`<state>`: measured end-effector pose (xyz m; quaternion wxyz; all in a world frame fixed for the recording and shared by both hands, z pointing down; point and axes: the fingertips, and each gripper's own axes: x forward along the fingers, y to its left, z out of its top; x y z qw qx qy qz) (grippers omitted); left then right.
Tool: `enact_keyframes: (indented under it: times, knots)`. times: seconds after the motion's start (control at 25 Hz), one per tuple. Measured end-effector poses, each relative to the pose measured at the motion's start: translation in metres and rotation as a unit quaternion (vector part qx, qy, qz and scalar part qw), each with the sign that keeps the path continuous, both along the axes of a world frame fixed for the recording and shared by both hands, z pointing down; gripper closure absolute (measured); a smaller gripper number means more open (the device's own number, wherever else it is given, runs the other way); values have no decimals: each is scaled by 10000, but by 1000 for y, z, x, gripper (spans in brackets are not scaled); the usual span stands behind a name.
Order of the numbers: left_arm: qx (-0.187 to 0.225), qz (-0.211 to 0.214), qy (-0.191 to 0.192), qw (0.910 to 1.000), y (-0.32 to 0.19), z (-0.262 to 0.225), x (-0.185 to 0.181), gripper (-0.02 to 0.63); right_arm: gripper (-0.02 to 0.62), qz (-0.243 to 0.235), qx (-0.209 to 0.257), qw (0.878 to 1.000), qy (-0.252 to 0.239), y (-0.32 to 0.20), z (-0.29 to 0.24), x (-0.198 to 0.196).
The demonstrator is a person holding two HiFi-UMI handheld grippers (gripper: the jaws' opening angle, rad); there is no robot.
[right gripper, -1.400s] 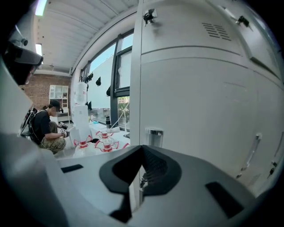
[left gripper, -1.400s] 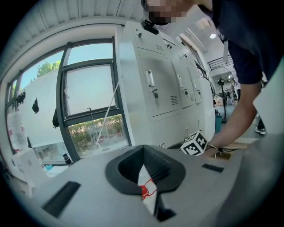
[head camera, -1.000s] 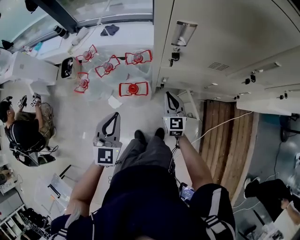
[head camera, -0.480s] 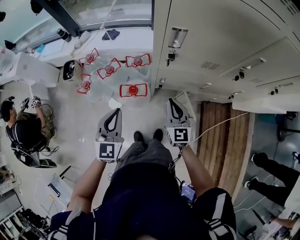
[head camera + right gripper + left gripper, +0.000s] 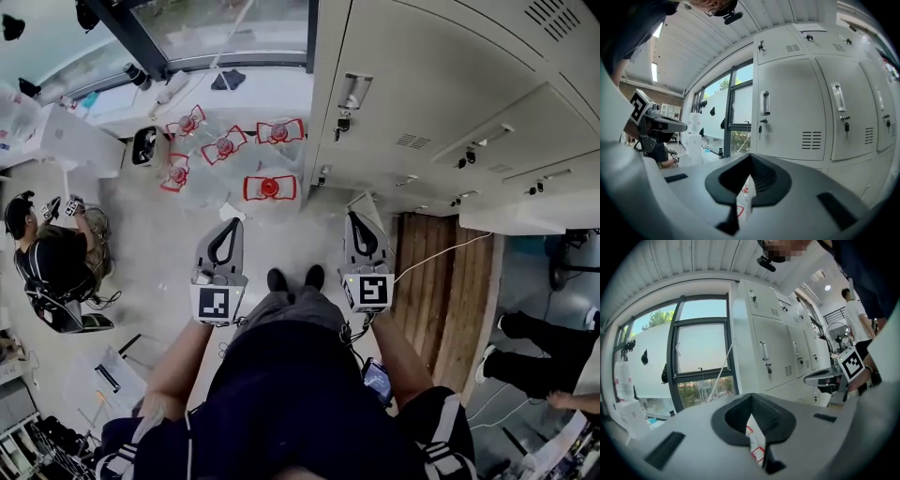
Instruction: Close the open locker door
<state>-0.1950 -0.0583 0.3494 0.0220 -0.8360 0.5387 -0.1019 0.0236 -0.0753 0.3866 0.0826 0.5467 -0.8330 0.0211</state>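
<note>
Left tongs (image 5: 230, 227) and right tongs (image 5: 353, 216) both closed, empty; open locker door (image 5: 371, 201) looks to jut out low just beyond the right tongs, so we should push flat near its free edge.

Five red frames (image 5: 269, 187) lie clustered on the pale floor (image 5: 169, 244) in the upper middle of the head view, below a dark-framed window (image 5: 234, 28). A seated person (image 5: 47, 262) is at the left edge. At lower right is a wooden panel (image 5: 450, 319), crossed by a white cable (image 5: 441, 249). Another person's legs (image 5: 525, 361) are at the right edge.
</note>
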Motion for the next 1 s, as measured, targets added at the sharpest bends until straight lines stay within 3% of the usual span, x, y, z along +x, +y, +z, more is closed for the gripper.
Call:
enact_keyframes:
  times: [0.48,1.0]
  knots:
    - [186,-275,60,9994,19,-43,-22,603,597,82,128,9999,80,26,-58,20]
    - [172,-327,49,9993,24,-51,-22,603,598,121,46,9998,120,30,-67,21]
